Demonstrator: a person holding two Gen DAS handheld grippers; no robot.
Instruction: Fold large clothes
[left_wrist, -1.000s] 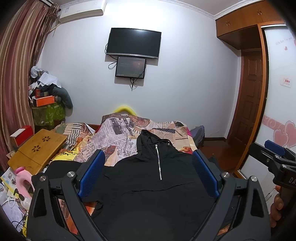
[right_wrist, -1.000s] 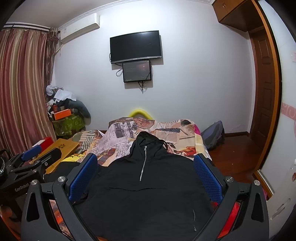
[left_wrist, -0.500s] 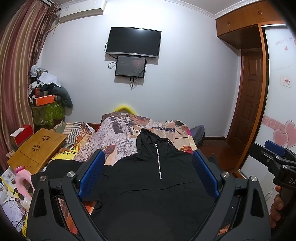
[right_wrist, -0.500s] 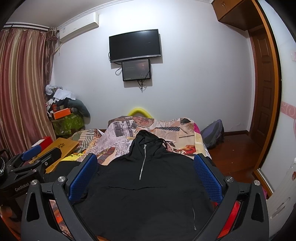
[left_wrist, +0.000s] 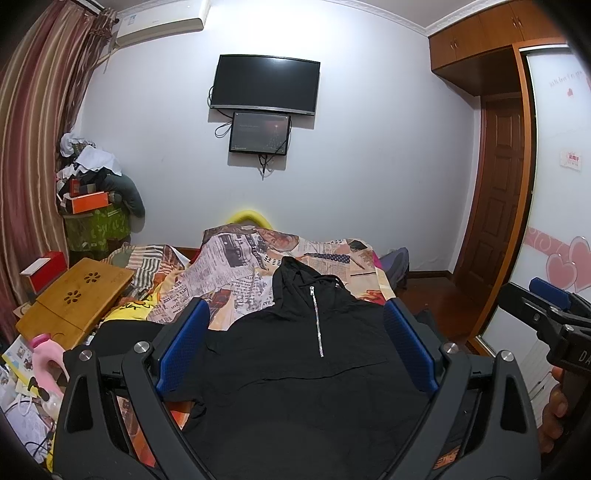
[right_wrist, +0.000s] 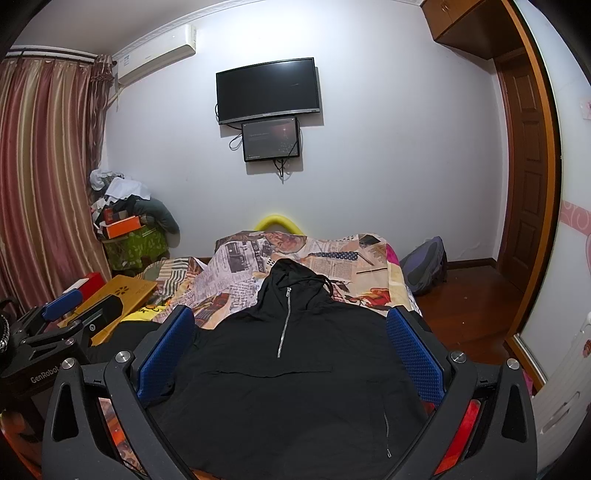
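Note:
A black hooded pullover (left_wrist: 299, 373) with a short silver zip lies spread flat, front up, on the bed, hood pointing to the far wall; it also shows in the right wrist view (right_wrist: 288, 376). My left gripper (left_wrist: 295, 339) is open and empty, held above the garment's near part. My right gripper (right_wrist: 290, 339) is open and empty, also above the near part. The right gripper shows at the right edge of the left wrist view (left_wrist: 546, 314), and the left gripper at the left edge of the right wrist view (right_wrist: 62, 325). The garment's hem is hidden below the frames.
The bed has a newspaper-print cover (left_wrist: 236, 266). A wooden lap table (left_wrist: 74, 299) and a pink bottle (left_wrist: 48, 365) lie at the left. A clutter pile (left_wrist: 92, 199) stands in the far left corner. A backpack (right_wrist: 424, 269) and a wardrobe (left_wrist: 554, 221) are at the right.
Both views have tilted slightly upward, so the pullover sits a little lower in frame. Both grippers stay open; the garment has not moved.

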